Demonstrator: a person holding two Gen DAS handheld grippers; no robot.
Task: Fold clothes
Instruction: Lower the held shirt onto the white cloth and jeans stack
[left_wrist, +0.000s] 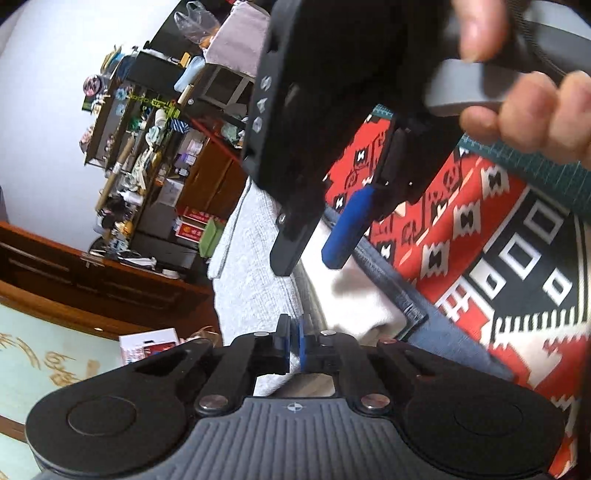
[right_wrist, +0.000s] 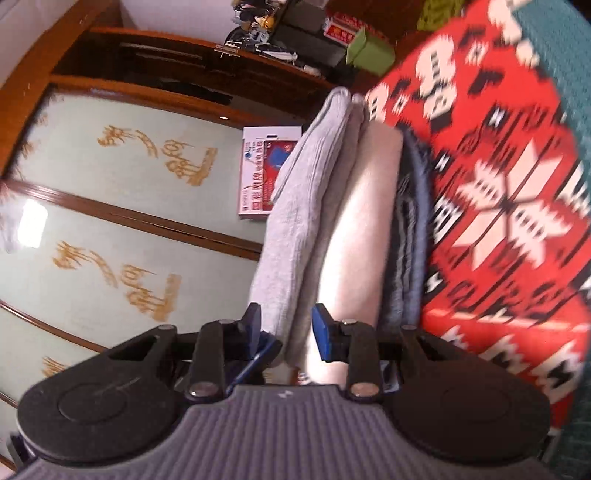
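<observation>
The stack of folded clothes lies on the red patterned cloth, its long axis running straight ahead from the right tool, whose blue pads stand apart around the near edge of the grey and cream layers without clearly pressing them. The left tool has its pads almost together, a sliver of grey garment between them, though a grip cannot be confirmed. Only the left view shows the right tool overhead with a hand on it; only the right view shows the white box, its writing too blurred to read.
</observation>
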